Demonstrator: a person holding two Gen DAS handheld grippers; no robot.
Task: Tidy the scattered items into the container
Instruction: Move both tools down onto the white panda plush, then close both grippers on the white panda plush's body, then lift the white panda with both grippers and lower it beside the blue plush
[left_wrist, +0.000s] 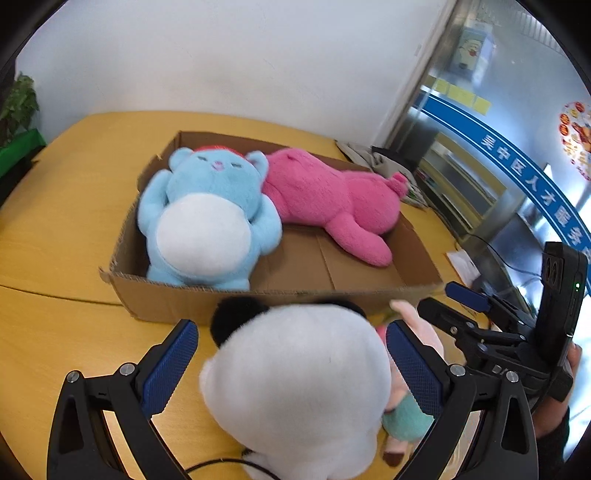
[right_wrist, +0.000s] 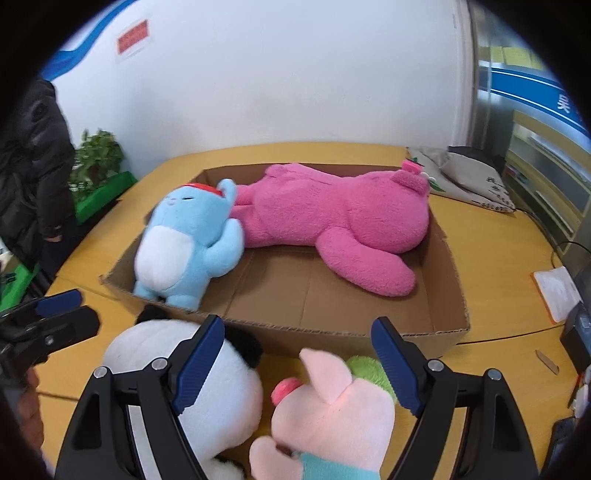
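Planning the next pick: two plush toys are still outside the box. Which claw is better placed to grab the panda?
Left. The left claw stands open astride the panda, a pad on each side. The right claw is open over the pink pig instead.

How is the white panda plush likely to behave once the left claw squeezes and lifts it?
The panda plush looks soft and overstuffed, so it should dent under the left claw rather than resist. Probably light for its bulk. Its round, fuzzy body may bulge out between the pads unless gripped well.
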